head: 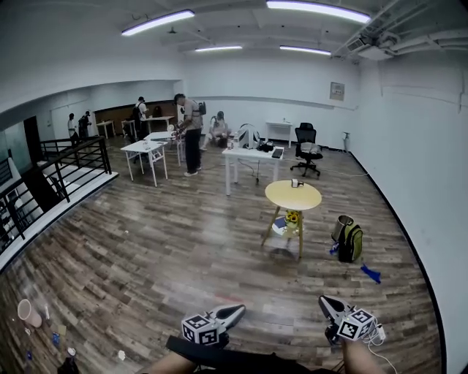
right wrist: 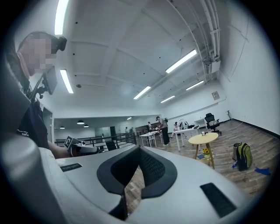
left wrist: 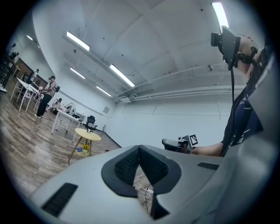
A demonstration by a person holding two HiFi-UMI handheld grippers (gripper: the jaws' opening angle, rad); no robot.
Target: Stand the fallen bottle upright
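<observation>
Under the yellow table (head: pixel 292 196) sit sunflowers (head: pixel 292 217); left gripper (head: pixel 239 311) and right gripper (head: pixel 323 301) jaws closed, empty.

A round yellow desk (head: pixel 292 196) stands on the wood floor (head: pixel 183 248), with sunflowers (head: pixel 292 217) beneath it. A green backpack (head: pixel 351 242) sits near it on the right. A black chair (head: pixel 306 148) and a white desk (head: pixel 252 155) stand behind, and a railing (head: pixel 51 179) runs at left.

A large open-plan office or lab. Long strip lights (head: pixel 157 22) run across a white ceiling above a wood-plank floor (head: pixel 183 248). White counters (head: pixel 252 155) carry equipment, a black swivel chair (head: pixel 306 148) stands nearby, and people (head: pixel 191 131) work at the far end beside a black stair railing (head: pixel 51 182).
</observation>
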